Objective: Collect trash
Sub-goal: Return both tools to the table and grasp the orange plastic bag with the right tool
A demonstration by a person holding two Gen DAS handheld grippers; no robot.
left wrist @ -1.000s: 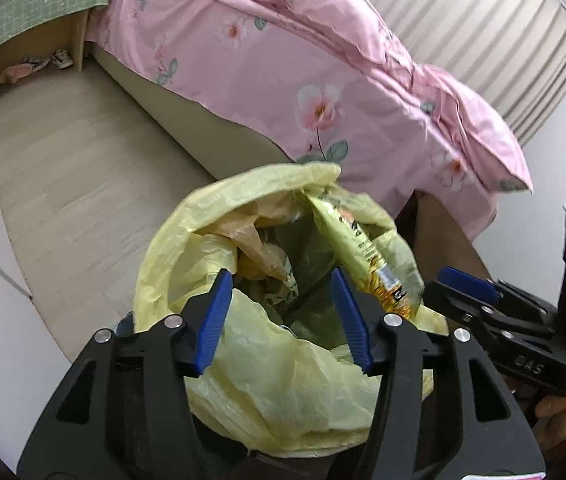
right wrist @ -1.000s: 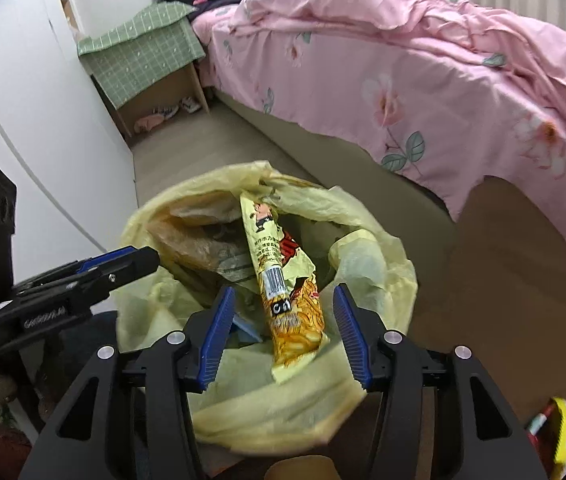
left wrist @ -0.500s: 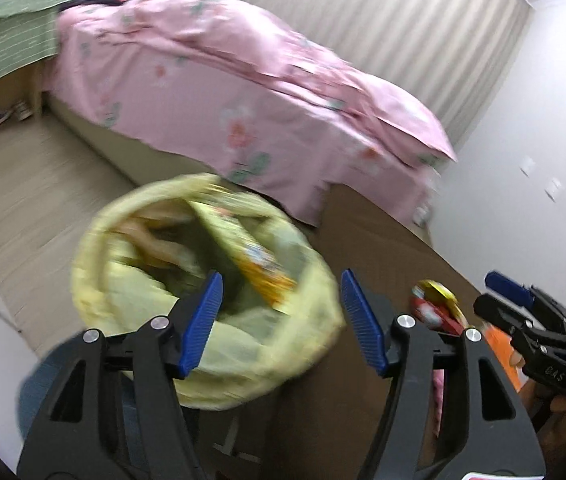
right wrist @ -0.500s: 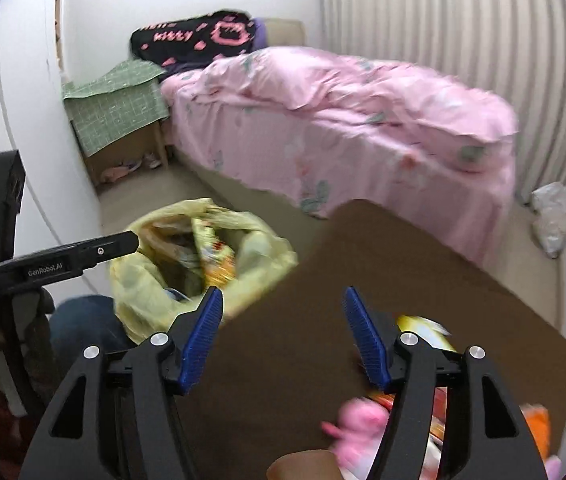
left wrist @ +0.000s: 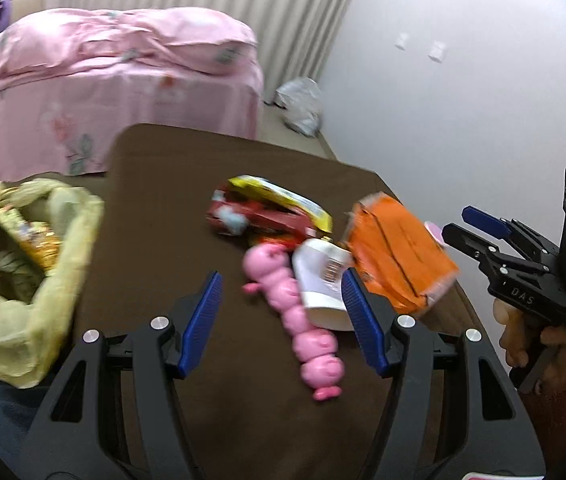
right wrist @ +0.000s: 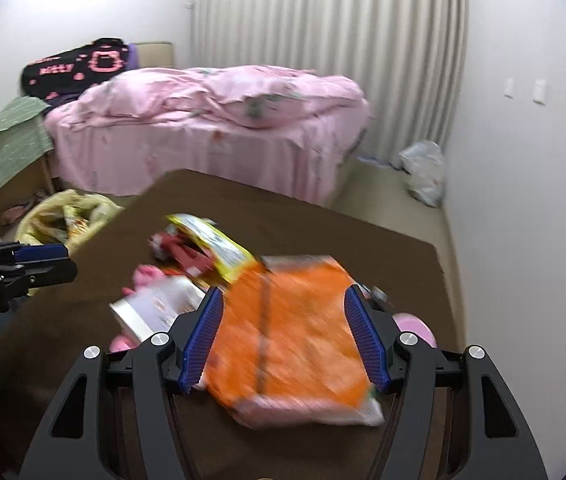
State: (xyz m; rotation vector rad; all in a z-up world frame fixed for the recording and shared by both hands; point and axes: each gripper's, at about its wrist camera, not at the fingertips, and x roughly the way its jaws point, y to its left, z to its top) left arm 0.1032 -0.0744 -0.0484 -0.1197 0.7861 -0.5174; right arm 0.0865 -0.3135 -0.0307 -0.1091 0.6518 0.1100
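Brown table (right wrist: pixel 323 224), orange packet (right wrist: pixel 295 340) seemingly between right hand-held gripper (right wrist: pixel 283 336) fingers.

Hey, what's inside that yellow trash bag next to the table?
The yellow trash bag hangs open beside the brown table. A yellow-orange snack wrapper lies on top, over crumpled, blurred wrappers. Anything deeper is covered.

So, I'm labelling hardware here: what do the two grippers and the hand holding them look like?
Both the left gripper and the right gripper are black, angular frames with silver screw heads and ribbed blue finger pads. The right one carries white lettering and a small green light. A bare hand in a rust-brown sleeve grips it.
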